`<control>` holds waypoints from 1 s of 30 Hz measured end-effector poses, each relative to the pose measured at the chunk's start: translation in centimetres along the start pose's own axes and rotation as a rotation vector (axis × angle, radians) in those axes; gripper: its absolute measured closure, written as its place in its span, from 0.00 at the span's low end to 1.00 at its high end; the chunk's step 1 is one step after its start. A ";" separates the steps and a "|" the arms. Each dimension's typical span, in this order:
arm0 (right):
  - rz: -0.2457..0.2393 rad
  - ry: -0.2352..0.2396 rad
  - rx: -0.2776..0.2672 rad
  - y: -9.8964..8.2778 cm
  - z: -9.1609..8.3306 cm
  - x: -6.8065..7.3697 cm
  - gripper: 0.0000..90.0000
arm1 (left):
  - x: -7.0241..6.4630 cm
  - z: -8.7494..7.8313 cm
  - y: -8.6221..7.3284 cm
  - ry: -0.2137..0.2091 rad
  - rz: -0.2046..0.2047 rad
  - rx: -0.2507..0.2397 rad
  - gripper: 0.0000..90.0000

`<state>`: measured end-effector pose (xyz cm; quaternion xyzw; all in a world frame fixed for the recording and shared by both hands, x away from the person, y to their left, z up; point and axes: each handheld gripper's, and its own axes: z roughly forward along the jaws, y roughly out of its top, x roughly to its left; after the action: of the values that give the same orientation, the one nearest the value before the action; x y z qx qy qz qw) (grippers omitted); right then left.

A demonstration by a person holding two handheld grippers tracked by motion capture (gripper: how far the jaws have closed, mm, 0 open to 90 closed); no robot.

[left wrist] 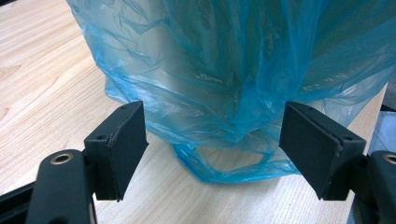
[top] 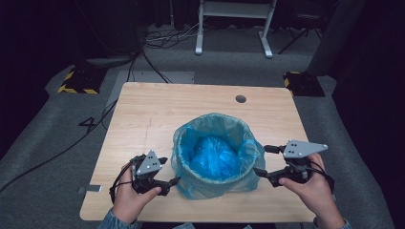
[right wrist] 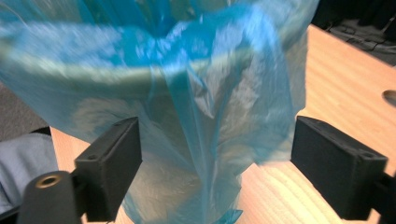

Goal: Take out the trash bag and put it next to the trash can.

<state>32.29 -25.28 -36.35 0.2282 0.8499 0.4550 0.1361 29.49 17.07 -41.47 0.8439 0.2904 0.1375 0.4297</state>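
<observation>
Pale wood-grain table [top: 143, 109] is carrying a round bin [top: 216, 153] near its front edge, lined with a thin, crinkled blue plastic bag [top: 212, 157] that is draping over the rim. Both grippers are standing with jaws wide apart: left gripper [top: 168, 171] beside the bag's left side, right gripper [top: 262, 161] just beside its right. Cables are lying on the grey floor [top: 43, 138].

Left hand [top: 128, 193] enters from bottom edge, wrapped around left hand-held gripper [top: 169, 171], grey plate on top, jaws pointing right, level with surface. Jaws wide apart, pads [left wrist: 122, 144] pressing on nothing. Right hand [top: 310, 186] enters from bottom right, grips right hand-held gripper [top: 261, 161], jaws pointing left toward other gripper. Jaws wide apart too, pads [right wrist: 114, 163] bare. Sleeves cover both forearms.
</observation>
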 end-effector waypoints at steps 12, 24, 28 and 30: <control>-0.011 0.085 0.008 -1.5 1.0 -0.3 0.98 | -0.7 0.4 0.5 -0.028 0.023 0.000 0.26; -0.012 0.072 -0.014 -0.9 -0.1 0.0 0.98 | -0.9 0.5 1.5 -0.063 0.074 -0.026 0.55; -0.007 0.067 -0.026 -0.8 -0.4 -0.1 0.98 | -1.1 -0.1 1.8 -0.053 0.096 -0.036 0.88; -0.006 0.065 -0.033 -0.7 -0.7 0.0 0.98 | -1.2 -0.6 1.9 -0.055 0.095 -0.053 0.92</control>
<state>31.85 -26.10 -36.54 0.2087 0.8469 0.4757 0.1134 29.01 15.86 -39.54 0.8484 0.2343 0.1423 0.4528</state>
